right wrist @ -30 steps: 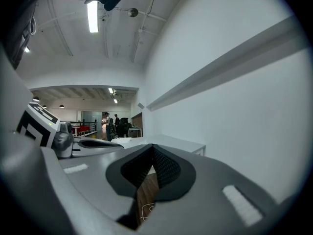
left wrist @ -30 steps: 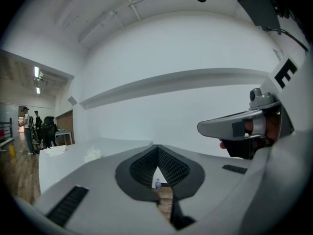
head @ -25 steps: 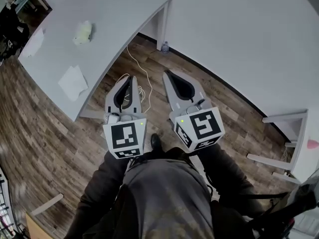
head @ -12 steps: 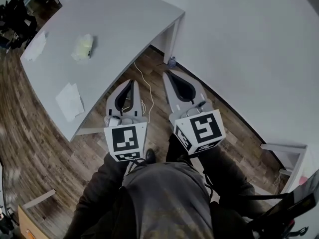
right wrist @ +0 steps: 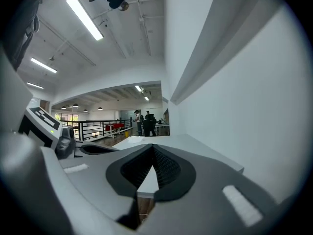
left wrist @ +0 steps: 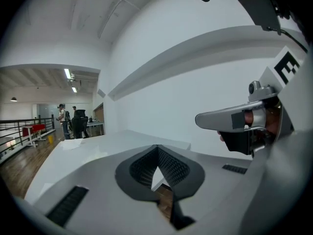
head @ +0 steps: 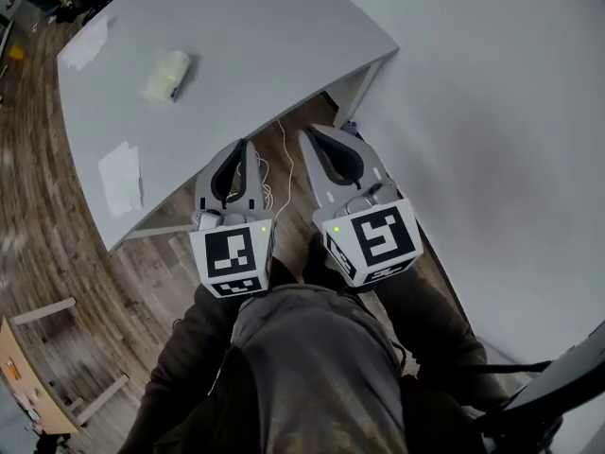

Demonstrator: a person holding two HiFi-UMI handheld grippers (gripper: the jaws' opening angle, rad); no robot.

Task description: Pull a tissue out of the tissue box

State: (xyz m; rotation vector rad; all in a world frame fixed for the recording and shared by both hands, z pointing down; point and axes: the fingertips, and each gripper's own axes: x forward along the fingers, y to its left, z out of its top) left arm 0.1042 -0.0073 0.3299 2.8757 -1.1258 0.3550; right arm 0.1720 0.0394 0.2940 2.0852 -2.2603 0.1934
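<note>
Presumably tissue box (head: 167,75) is pale yellow pack on grey table (head: 284,45), well apart from grippers. Left gripper (head: 242,148) and right gripper (head: 310,136): jaws together, empty. Tissue likely light, limp, easily torn — pinch sheet at opening; too small to see.

The tissue box (head: 168,75) was a small, pale yellow-green pack with soft edges, lying on the grey table (head: 274,45) well in from its edges. Whether a sheet stood out of its top was too small to tell. One white tissue (head: 120,179) lay flat near the table's edge, well apart from the box. A second tissue (head: 88,44) lay by a far corner.
</note>
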